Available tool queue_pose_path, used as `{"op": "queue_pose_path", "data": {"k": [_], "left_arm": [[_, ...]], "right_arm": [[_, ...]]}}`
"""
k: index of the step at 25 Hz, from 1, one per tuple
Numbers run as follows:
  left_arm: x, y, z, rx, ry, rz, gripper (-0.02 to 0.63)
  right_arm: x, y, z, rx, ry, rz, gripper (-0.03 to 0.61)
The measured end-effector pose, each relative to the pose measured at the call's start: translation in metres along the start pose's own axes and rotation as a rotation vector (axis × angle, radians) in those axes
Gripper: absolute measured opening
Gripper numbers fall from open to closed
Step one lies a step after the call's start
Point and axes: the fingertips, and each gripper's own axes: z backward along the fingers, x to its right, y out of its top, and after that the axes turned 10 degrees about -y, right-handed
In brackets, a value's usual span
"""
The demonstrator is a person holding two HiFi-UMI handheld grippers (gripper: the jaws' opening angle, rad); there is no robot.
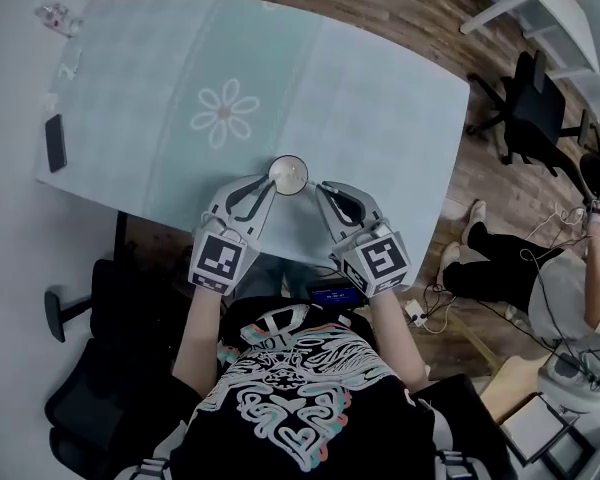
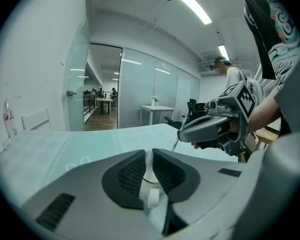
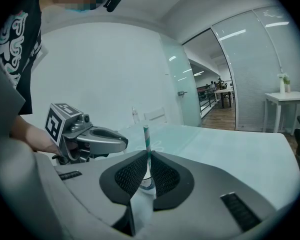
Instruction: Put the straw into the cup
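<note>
Left gripper [image 1: 268, 184] pinches a small round translucent cup [image 1: 287, 174] at the pale green table [image 1: 380, 118] edge; right gripper [image 1: 320, 188], just beside it, clamps an upright teal-striped white straw [image 3: 146, 144].

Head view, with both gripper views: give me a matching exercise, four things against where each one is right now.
Things:
1. cup
2. straw
3. phone
4. flower print

Places:
a. clamped in the right gripper
b. at the left edge of the cloth
c. clamped in the left gripper
d. on the cloth, beyond the cup

Pairs: 1-c, 2-a, 3-b, 4-d.
</note>
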Motion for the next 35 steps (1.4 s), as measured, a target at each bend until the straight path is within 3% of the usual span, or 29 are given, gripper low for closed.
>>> {"op": "queue_pose_path", "data": {"k": [17,29,35], "left_arm": [[0.004,-0.026,-0.017,-0.077,-0.051,0.0,0.046],[0.001,-0.03,-0.017,-0.067,-0.096,0.055,0.048],[0.004,-0.034,-0.02,-0.07,-0.114,0.059,0.055]], "right_arm": [[0.013,-0.012,-0.009,-0.032,-0.026,-0.055,0.011],[0.02,-0.019,-0.014,-0.076,-0.01,-0.238,0.012],[0.024,-0.02,-0.014,-0.084,-0.021,-0.266,0.014]]}}
